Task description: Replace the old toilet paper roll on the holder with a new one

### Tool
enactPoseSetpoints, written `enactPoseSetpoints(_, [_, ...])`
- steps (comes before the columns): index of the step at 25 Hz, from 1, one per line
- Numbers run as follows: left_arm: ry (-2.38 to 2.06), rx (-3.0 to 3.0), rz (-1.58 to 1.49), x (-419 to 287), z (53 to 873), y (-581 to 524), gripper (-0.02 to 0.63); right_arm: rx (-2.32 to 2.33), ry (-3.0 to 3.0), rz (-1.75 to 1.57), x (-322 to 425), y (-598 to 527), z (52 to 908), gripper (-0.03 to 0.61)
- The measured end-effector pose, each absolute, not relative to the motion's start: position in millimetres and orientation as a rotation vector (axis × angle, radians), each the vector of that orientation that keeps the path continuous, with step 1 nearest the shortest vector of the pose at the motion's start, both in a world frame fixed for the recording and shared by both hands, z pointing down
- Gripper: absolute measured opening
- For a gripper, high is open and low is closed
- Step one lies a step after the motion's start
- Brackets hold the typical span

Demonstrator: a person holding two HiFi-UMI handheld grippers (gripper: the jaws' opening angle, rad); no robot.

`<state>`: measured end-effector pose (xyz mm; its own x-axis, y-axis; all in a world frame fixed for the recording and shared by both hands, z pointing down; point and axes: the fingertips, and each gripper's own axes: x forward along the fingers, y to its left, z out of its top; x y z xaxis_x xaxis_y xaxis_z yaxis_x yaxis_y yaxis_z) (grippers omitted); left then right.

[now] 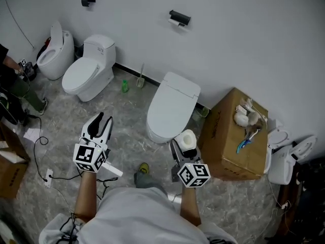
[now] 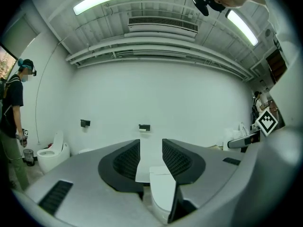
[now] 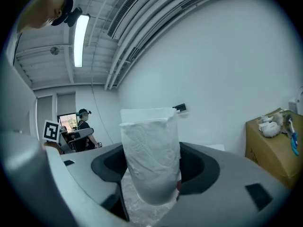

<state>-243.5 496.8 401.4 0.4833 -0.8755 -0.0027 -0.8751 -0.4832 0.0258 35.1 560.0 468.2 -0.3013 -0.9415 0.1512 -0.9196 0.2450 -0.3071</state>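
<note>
Between the jaws of the right tongs (image 3: 150,167) stands a white, embossed roll of toilet paper (image 3: 149,150), upright, with the dark jaws closed on its two sides and spread wide to take it. From the head view that roll hangs over the grey marbled floor (image 1: 127,146), just in front of a white toilet with its lid shut (image 1: 172,105). The left tongs (image 2: 151,156) carry nothing: their jaws stand partly apart, and through the gap only the toilet lid and the pale wall (image 2: 189,93) show. Both tongs point about level toward that wall, well short of it. High on the wall, beyond the toilet, sits a small black paper holder (image 1: 179,18) with something white showing under it; whether that is a roll cannot be told. A second black holder (image 1: 88,0) is fixed further left, above two more white toilets (image 1: 89,75). A brown cardboard box (image 1: 231,136) with small things on top stands right of the middle toilet.
</note>
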Motion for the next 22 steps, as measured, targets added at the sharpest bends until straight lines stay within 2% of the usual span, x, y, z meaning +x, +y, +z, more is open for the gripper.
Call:
enactPoseSetpoints(12, [-1.591,2.692,0.0,-162.9,388.0,351.6,0.143,-1.756,2.48,-0.524,105.1,402.4,459.3,0.31])
enactPoseSetpoints(22, [-1.61,2.654,0.04,-151.0,399.5,307.4,0.143,-1.751,2.479,-0.544,119.7,355.4,469.0,0.31])
